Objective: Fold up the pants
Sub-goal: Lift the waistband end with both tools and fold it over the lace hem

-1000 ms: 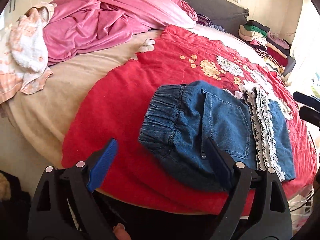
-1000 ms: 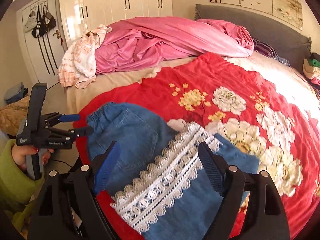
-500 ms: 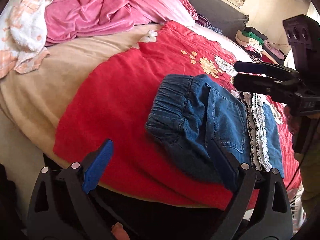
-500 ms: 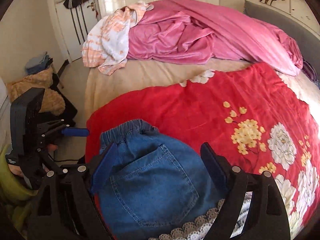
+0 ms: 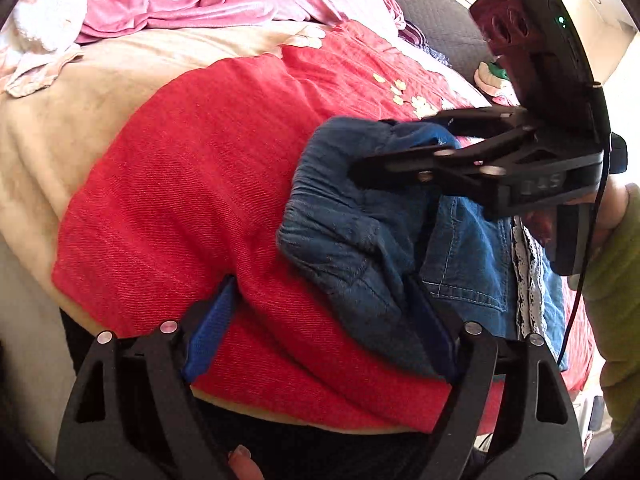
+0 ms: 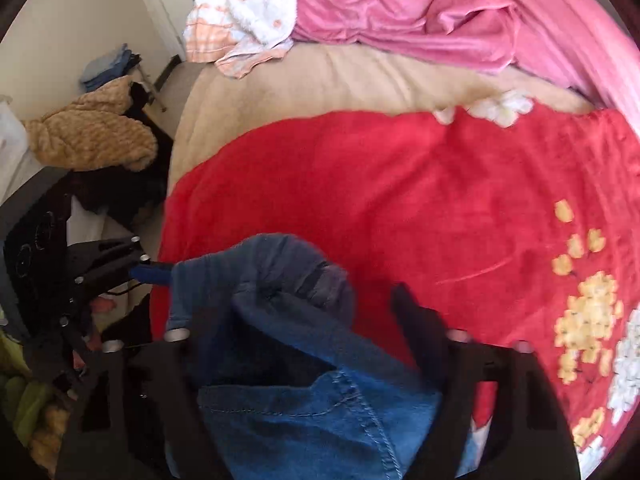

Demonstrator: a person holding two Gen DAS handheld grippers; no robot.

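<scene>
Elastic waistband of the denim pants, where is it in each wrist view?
Left wrist: waistband centre-right, bunched under the right hand-held gripper.
Right wrist: waistband lower centre, between that gripper's fingers.
Shared landmark: red blanket beneath the pants.

I am in a home bedroom: a bed (image 6: 320, 80) with a red flowered blanket (image 6: 400, 200), a crumpled pink duvet (image 6: 440, 8), a grey headboard (image 5: 432, 12), and clothes (image 6: 92, 140) piled beside the bed near a white door (image 6: 160, 0).

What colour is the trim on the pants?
White lace trim on blue denim pants, clearest in the left wrist view.
</scene>
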